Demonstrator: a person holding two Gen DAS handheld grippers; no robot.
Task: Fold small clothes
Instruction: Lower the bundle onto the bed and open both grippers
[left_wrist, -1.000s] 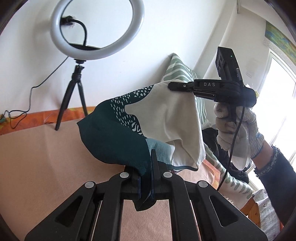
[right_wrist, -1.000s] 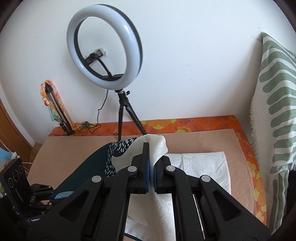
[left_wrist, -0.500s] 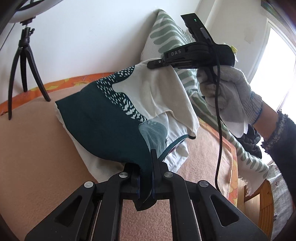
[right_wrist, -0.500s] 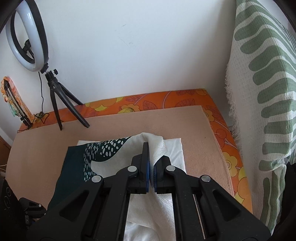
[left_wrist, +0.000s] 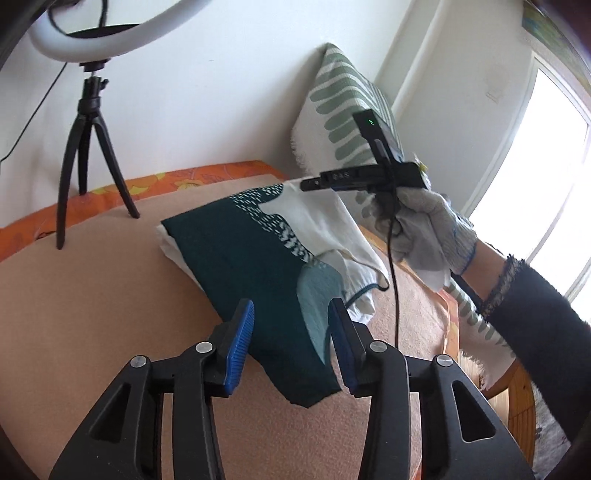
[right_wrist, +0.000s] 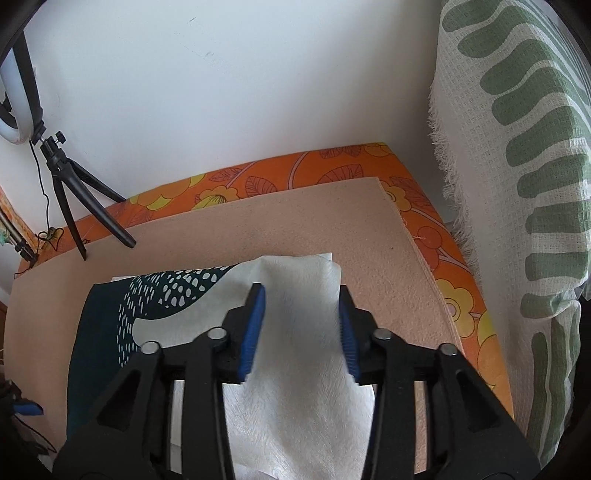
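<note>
A small garment (left_wrist: 258, 266), dark teal with a white dotted pattern and a cream part, lies folded on the peach mat (left_wrist: 92, 295). My left gripper (left_wrist: 291, 325) is open, its blue pads on either side of the garment's near teal edge. My right gripper (right_wrist: 301, 317) is open too, its jaws spread over the cream end of the garment (right_wrist: 299, 288). The right gripper also shows in the left wrist view (left_wrist: 306, 183), held by a gloved hand above the garment's far end. White cloth (left_wrist: 170, 251) peeks out beneath the garment.
A ring light on a black tripod (left_wrist: 88, 147) stands at the back left of the mat. A green-and-white patterned cushion (right_wrist: 517, 184) leans at the right. An orange floral cloth (right_wrist: 295, 170) borders the mat along the wall. A bright window (left_wrist: 535, 166) is at the right.
Both grippers have opened and let go of the garment. The garment has dropped from being held up to lying on the mat.
</note>
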